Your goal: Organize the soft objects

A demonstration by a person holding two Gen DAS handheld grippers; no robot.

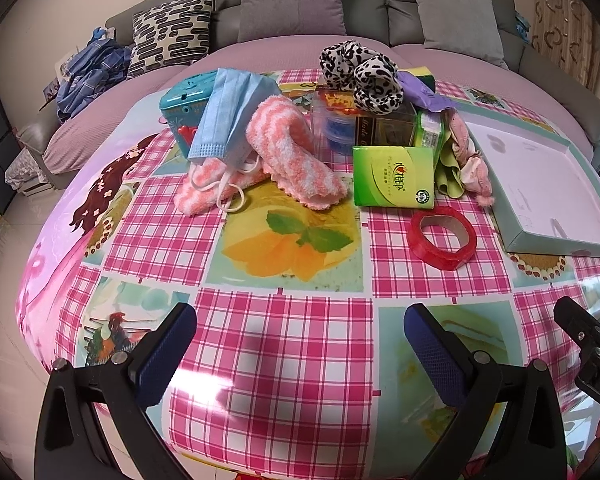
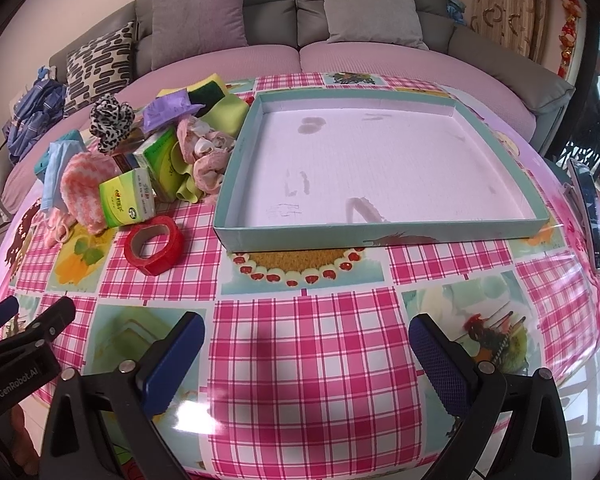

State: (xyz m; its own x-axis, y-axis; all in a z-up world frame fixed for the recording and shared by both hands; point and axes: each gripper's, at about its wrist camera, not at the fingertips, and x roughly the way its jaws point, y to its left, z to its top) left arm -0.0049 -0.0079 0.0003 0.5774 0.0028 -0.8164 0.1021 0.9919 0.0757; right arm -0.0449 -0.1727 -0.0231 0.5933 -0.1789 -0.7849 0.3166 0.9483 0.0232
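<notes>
A pile of soft things lies at the far left of the table: pink striped fuzzy socks point(image 1: 288, 152) point(image 2: 86, 188), a blue face mask point(image 1: 224, 116) point(image 2: 54, 172), a leopard scrunchie point(image 1: 364, 76) point(image 2: 110, 120), a pink lace cloth point(image 1: 470, 156) point(image 2: 206, 156) and a yellow-green cloth point(image 2: 224, 116). A shallow teal box lid point(image 2: 380, 232) point(image 1: 556, 240) with a white floor lies empty to the right. My left gripper point(image 1: 300, 344) hovers open near the table's front edge. Beside it my right gripper point(image 2: 306, 348) is open too, holding nothing.
Green tissue packs point(image 1: 394, 176) point(image 2: 128, 200), a red tape roll point(image 1: 442, 236) point(image 2: 154, 248), a teal toy box point(image 1: 184, 108), a clear container point(image 1: 332, 124), a sponge point(image 2: 208, 90) and a purple packet point(image 2: 170, 110) sit among the pile. A phone point(image 2: 592, 216) lies at the right edge. A grey sofa point(image 2: 292, 8) stands behind.
</notes>
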